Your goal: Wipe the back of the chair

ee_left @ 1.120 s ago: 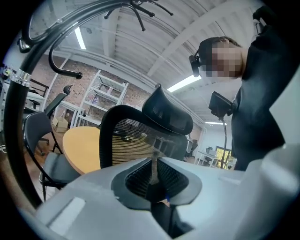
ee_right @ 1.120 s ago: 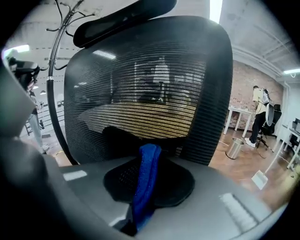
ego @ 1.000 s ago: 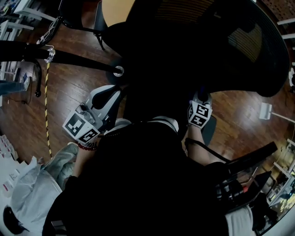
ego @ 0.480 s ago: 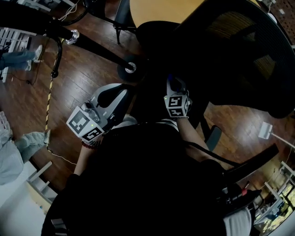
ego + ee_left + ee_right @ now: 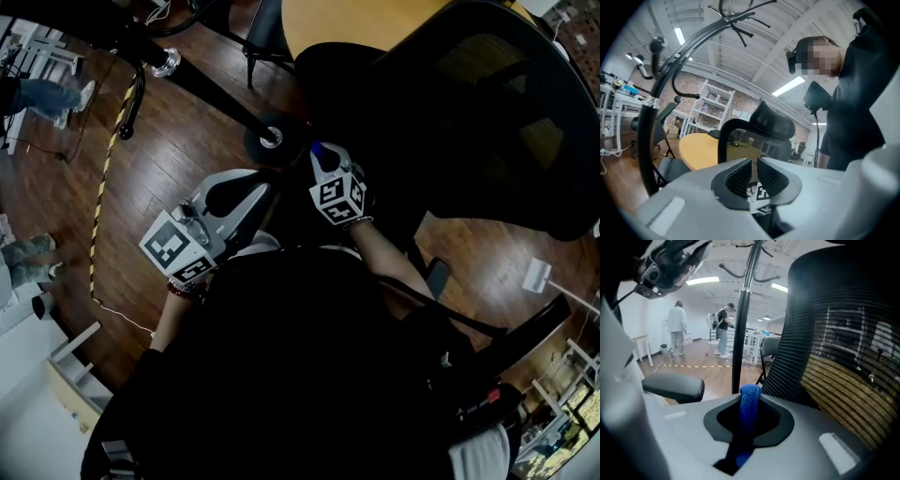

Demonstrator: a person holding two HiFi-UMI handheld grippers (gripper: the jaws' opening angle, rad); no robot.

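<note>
The black mesh chair back [image 5: 487,103] fills the upper right of the head view. It also stands close at the right of the right gripper view [image 5: 843,343]. My right gripper [image 5: 321,159] is at the left edge of the backrest, shut on a blue cloth [image 5: 750,404] that sticks up between its jaws [image 5: 751,397]. My left gripper [image 5: 246,190] is held lower left, apart from the chair. Its ribbed pads [image 5: 754,171] stand a narrow gap apart with nothing between them. In the left gripper view, the chair [image 5: 740,145] with its headrest is farther off.
A coat stand pole [image 5: 740,324] rises just left of the chair, its base [image 5: 270,139] on the wood floor. A yellow round table [image 5: 347,23] lies beyond the chair. A black armrest [image 5: 672,387] juts in at the left. Two people [image 5: 677,329] stand far back.
My right gripper has swept leftward with the blue cloth, from under the right part of the backrest to its left edge. The left gripper has hardly shifted.
</note>
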